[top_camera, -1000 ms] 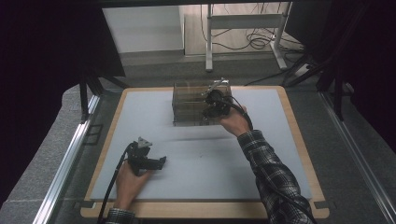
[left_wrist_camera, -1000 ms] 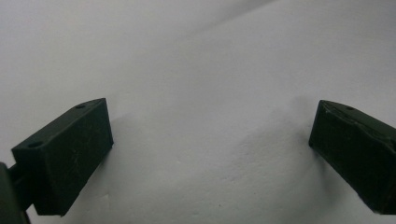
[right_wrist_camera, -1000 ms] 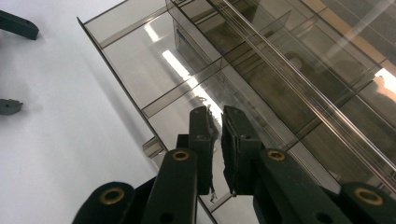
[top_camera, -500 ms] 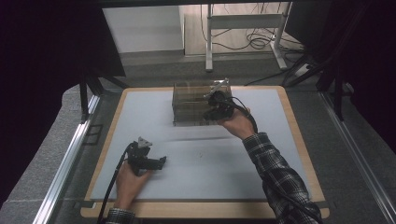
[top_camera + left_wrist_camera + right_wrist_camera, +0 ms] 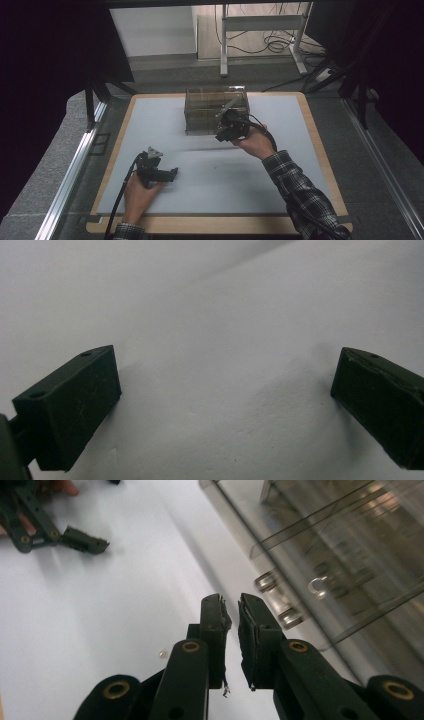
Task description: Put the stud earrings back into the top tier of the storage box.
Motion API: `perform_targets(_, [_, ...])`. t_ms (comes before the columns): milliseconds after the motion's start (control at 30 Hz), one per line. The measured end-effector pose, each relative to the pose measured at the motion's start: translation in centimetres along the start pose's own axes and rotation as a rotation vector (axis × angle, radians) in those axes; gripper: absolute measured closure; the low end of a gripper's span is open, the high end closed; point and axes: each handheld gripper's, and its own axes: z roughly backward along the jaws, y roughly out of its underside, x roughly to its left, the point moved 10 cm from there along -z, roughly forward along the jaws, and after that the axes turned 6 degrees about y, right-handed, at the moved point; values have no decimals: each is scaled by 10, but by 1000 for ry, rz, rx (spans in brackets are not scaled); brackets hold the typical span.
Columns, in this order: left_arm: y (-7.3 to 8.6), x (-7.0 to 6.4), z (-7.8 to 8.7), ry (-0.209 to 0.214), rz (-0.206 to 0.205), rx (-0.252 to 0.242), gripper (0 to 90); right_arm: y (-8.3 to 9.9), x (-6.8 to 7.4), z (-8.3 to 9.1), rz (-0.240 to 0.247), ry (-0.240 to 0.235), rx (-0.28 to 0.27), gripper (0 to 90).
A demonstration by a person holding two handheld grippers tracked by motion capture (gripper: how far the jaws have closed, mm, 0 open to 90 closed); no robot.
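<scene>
Clear drawer box [image 5: 216, 110] sits near the desk's [image 5: 300, 165] far edge; right claw [image 5: 234, 611], nearly clenched and empty, hovers beside its handle [image 5: 276, 599]. Left claw [image 5: 225, 390] rests released. A misjudged approach could shove the box.

The left gripper [image 5: 172, 174] rests low with fingers spread wide; the right gripper's [image 5: 234, 611] fingers sit nearly closed.

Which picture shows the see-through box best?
The high view: the whole clear box stands at the far middle of the white table, with the right gripper at its front. The right gripper view shows just a close, blurry part of its front wall. The left gripper view faces bare table.
</scene>
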Motion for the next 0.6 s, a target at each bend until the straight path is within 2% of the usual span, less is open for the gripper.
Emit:
perform_targets(333, [0,0,0,0,0,1,0,19,14,-13,32,-39,51,808])
perform_targets(600, [0,0,0,0,2,1,0,33,30,-29,69,-77,95,819])
